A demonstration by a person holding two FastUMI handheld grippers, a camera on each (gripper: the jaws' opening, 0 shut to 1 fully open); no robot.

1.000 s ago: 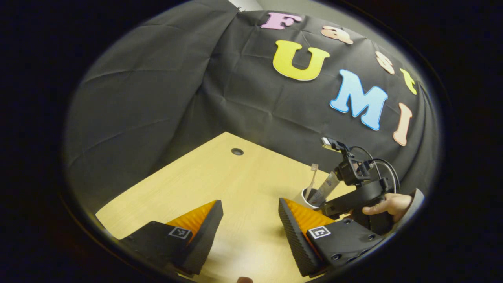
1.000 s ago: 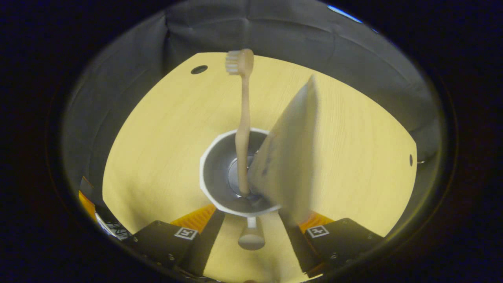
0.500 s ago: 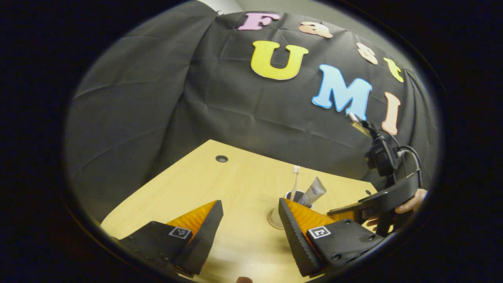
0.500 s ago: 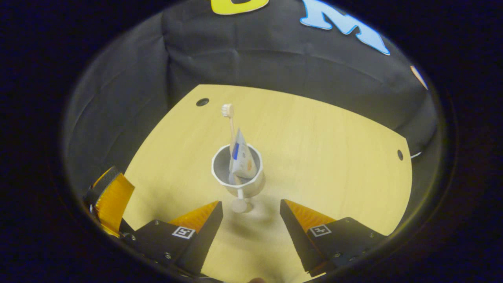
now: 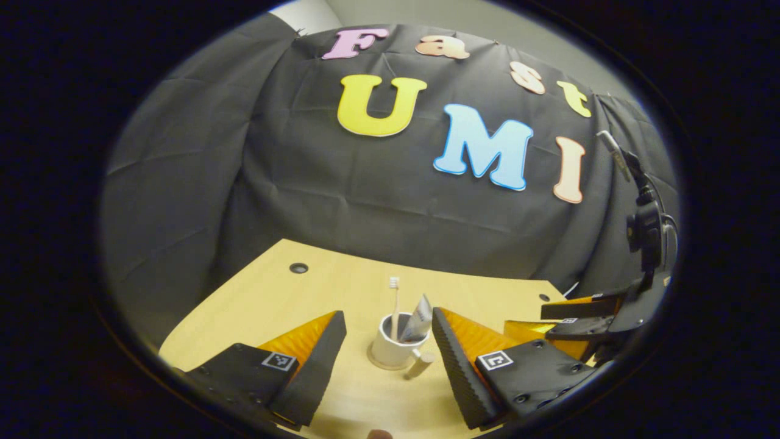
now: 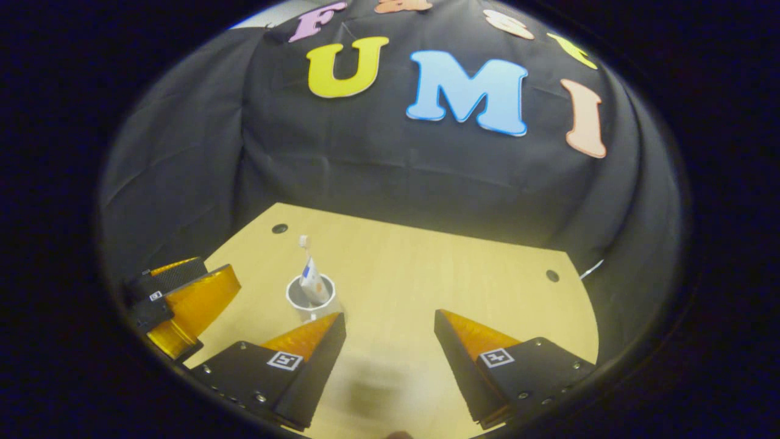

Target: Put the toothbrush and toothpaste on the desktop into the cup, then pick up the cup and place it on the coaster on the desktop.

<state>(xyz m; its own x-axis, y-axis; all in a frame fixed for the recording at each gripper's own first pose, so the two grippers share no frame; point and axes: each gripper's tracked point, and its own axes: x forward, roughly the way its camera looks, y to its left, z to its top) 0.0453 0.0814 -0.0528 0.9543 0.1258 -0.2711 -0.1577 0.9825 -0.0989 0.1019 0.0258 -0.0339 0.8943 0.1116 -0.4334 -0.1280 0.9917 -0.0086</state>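
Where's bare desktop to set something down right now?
Bare: the desktop stretch from the cup across to the far-right cable hole, plus the strip behind the cup toward the wall. Crowded: near-left, where the cup, left gripper and right gripper cluster.

Both views dim, warm indoor light from above; wooden desktop [image 5: 341, 292] is brightest area, black cloth wall [image 5: 201, 183] soaks up light w/ soft grey sheen on folds. Strong fisheye bend: desk edges curve, edges darken toward rim. No hard glare. Left gripper view fairly sharp; white cup [image 5: 390, 347] casts soft short shadow. Right gripper view: smeared dark patch on desktop [image 6: 378, 384] betw. the 2 near fingers [image 6: 304, 360], which look softer than mid-scene.
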